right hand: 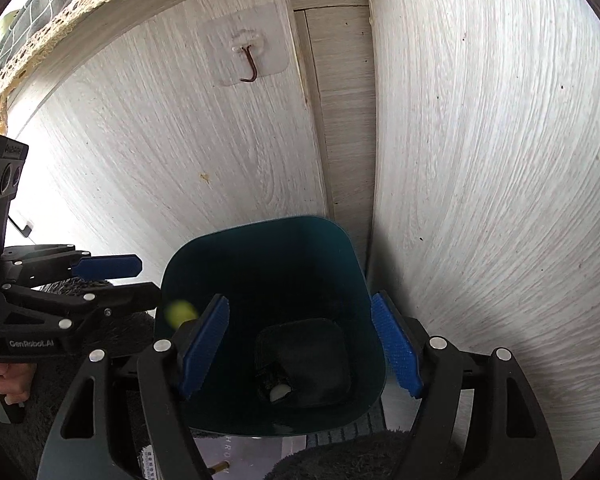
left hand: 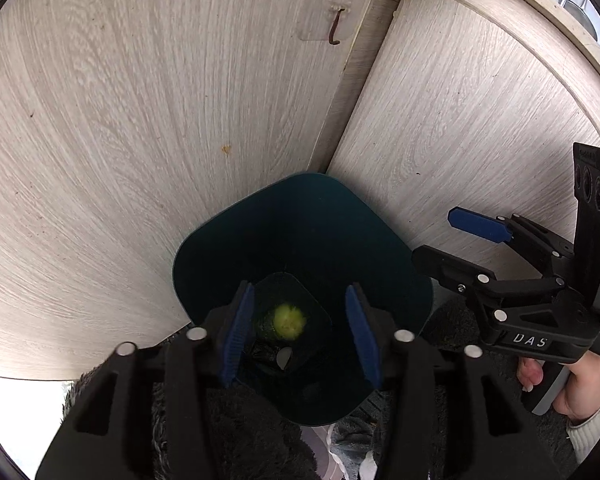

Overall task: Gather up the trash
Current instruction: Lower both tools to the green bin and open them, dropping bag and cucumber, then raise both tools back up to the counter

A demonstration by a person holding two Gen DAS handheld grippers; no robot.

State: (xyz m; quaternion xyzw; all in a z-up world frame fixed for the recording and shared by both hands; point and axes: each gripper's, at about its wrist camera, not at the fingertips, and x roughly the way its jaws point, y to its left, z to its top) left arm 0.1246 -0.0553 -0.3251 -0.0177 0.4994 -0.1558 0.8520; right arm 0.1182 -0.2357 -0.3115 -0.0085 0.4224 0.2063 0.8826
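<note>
My left-wrist camera looks steeply down along my fingers, straight into the mouth of the dark teal bin point(left hand: 302, 240), close enough that the bin's rim fills the middle; my right gripper point(left hand: 456, 236) shows at its right edge. My right-wrist camera tilts down from the bin's near rim, also close, with the bin point(right hand: 276, 264) central and my left gripper point(right hand: 140, 280) entering from the left. Both views share the bin's inside, the pale wood-grain cabinet panels point(left hand: 140, 120) meeting in the corner behind it, and the adhesive hook point(right hand: 249, 65).
</note>
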